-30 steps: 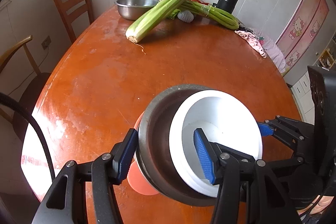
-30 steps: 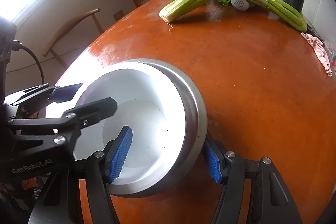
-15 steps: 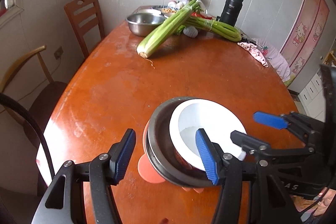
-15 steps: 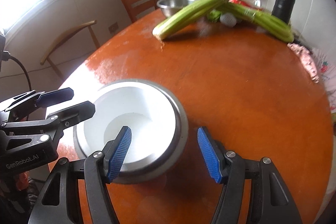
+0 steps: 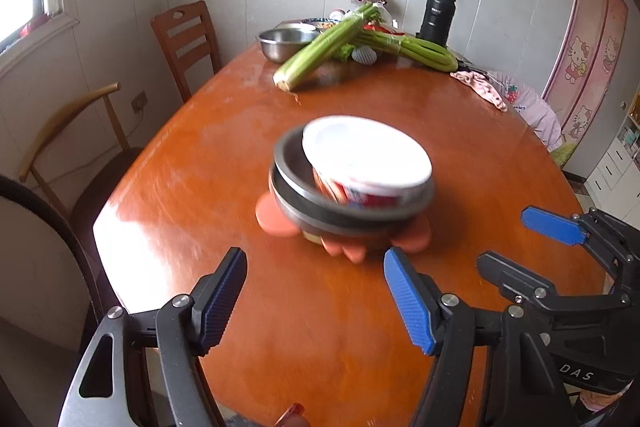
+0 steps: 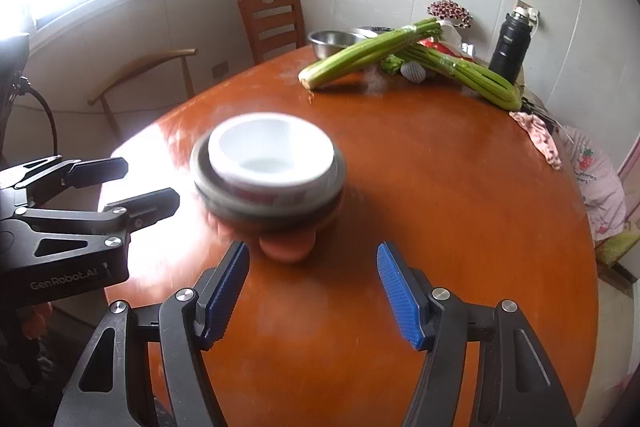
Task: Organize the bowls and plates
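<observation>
A white bowl (image 5: 366, 151) with a red pattern outside sits tilted inside a dark metal bowl (image 5: 304, 199), which rests on an orange flower-shaped plate (image 5: 276, 217) on the round wooden table (image 5: 224, 155). The same stack shows in the right wrist view: white bowl (image 6: 270, 151), metal bowl (image 6: 272, 207), orange plate (image 6: 286, 247). My left gripper (image 5: 316, 299) is open and empty, short of the stack. My right gripper (image 6: 312, 291) is open and empty, also short of it. Each gripper shows in the other's view, the right one (image 5: 516, 243) and the left one (image 6: 140, 183).
At the table's far end lie celery bunches (image 5: 324, 49), a steel bowl (image 5: 286, 43), a black flask (image 5: 438, 15) and a pink cloth (image 5: 478, 87). Wooden chairs (image 5: 186, 41) stand on the left side by the wall.
Both grippers have let go of the bowl stack and pulled back and away from it. The stack now stands on the table by itself.
</observation>
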Action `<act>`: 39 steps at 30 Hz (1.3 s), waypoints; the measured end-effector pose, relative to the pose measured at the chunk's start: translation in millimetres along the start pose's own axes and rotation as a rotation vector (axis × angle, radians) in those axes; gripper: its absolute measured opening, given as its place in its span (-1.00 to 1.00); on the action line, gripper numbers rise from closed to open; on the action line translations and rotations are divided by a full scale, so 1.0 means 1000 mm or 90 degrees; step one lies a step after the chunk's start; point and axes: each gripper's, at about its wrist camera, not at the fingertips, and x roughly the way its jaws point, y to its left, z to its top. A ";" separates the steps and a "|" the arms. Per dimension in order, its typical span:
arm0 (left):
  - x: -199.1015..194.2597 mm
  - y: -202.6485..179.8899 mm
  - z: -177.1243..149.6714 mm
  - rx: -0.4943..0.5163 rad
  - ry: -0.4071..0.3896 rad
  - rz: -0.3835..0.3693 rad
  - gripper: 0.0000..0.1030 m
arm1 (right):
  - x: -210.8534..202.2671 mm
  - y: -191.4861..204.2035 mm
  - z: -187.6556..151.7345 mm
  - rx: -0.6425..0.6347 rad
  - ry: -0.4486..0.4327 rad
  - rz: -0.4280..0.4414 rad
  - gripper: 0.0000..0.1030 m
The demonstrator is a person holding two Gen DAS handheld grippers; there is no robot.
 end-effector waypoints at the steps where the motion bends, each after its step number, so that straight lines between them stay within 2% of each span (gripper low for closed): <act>1: 0.000 -0.002 -0.005 -0.001 0.001 0.000 0.38 | -0.001 0.000 -0.008 0.004 0.004 0.003 0.33; 7: -0.003 -0.014 -0.032 0.010 0.014 -0.011 0.38 | -0.008 0.001 -0.037 0.013 0.008 -0.004 0.33; 13: -0.006 -0.015 -0.039 0.012 0.014 -0.005 0.38 | -0.020 0.007 -0.048 0.027 -0.008 -0.001 0.33; 39: -0.008 -0.014 -0.043 0.021 0.022 -0.005 0.38 | -0.030 0.016 -0.051 0.037 -0.014 -0.002 0.33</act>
